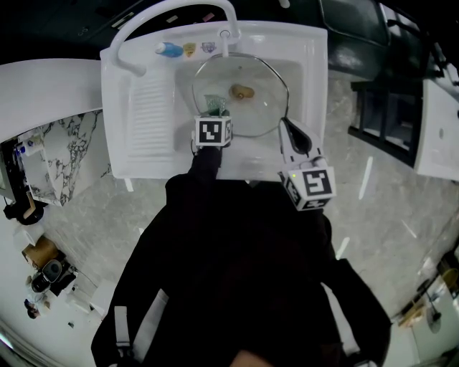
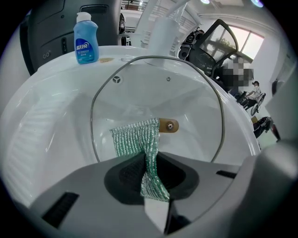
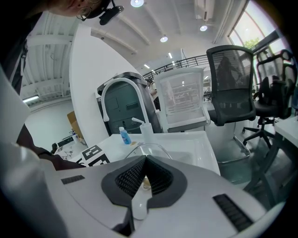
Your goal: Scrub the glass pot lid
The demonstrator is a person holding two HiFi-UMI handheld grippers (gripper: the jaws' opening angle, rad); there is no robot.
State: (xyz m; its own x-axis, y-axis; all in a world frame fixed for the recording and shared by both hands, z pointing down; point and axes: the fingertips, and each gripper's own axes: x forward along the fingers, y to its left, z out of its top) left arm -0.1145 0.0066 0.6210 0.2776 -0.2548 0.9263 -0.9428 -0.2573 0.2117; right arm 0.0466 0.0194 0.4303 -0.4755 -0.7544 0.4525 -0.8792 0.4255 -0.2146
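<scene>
The glass pot lid (image 2: 186, 93) is held inside the basin of a white sink (image 2: 37, 139), with its round face turned toward the left tool (image 2: 145, 158). The jaws of the left tool are pressed together on a green mesh cloth (image 2: 132, 137), which is pinched at its narrow lower end. The free upper part of the cloth is fanned out over the lower left portion of the glass. The cloth appears to lie against the glass, and its upper right corner is seen just at the wooden knob (image 2: 168, 125) in the lid's centre. The lid's rim on the person's right is gripped by the right tool (image 3: 145, 159). Its jaws are closed on the thin edge, and part of the glass is seen edge-on as a pale arch just beyond them. From the head view, the left tool is seen at the near left of the lid and the right tool at its right edge, the two being well apart. A blue bottle (image 2: 86, 38) is stood upright on the back ledge of the sink, behind the lid. The basin is spanned by an arched white faucet (image 1: 172, 11). A ribbed drainboard (image 1: 152, 107) is found at the left of the basin. A black office chair (image 3: 230, 88) is seen in the background beyond the sink.
</scene>
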